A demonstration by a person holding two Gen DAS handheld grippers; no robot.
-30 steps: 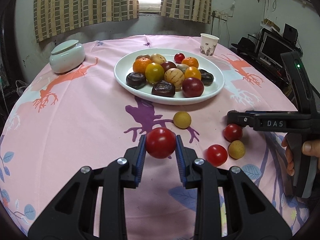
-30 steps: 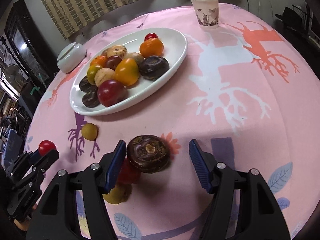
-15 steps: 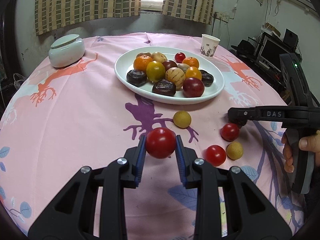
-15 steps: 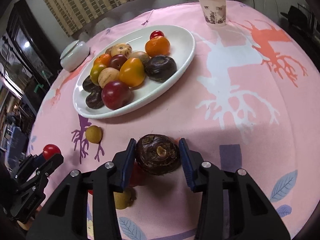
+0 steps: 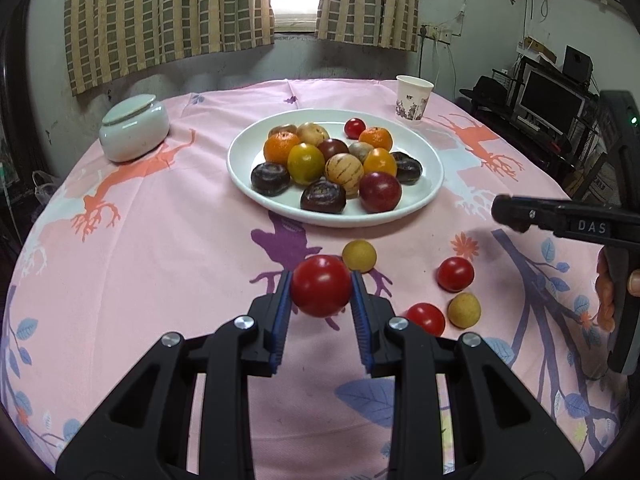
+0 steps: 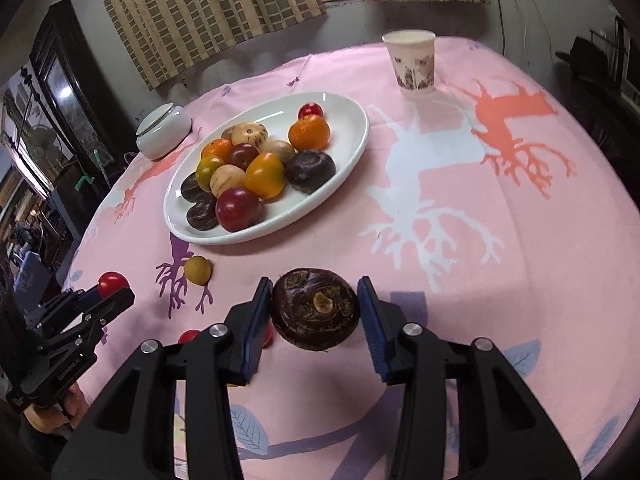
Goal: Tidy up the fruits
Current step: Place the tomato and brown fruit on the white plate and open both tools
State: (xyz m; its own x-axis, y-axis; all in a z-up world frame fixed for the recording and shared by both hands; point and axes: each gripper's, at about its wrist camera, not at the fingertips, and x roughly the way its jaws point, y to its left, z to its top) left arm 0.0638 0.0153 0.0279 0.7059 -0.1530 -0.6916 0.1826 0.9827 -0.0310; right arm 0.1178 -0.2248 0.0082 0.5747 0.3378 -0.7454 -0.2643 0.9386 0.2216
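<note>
My left gripper (image 5: 321, 300) is shut on a red cherry tomato (image 5: 321, 291), held above the pink cloth in front of the white plate (image 5: 434, 184) of mixed fruit. My right gripper (image 6: 314, 312) is shut on a dark brown water chestnut (image 6: 315, 309), lifted off the cloth to the plate's (image 6: 352, 148) near right. Loose on the cloth are a yellow fruit (image 5: 359, 255), two red tomatoes (image 5: 455, 274) (image 5: 425, 318) and another yellow fruit (image 5: 463, 310). The left gripper with its tomato (image 6: 113, 285) shows at the right wrist view's left edge.
A paper cup (image 5: 414, 99) stands behind the plate on the right. A pale lidded jar (image 5: 134, 128) stands at the back left. The round table's edge drops off to the right toward shelves with electronics (image 5: 552, 100).
My right gripper has closed on the water chestnut and lifted it off the cloth. My left gripper still holds the tomato and has risen a little.
</note>
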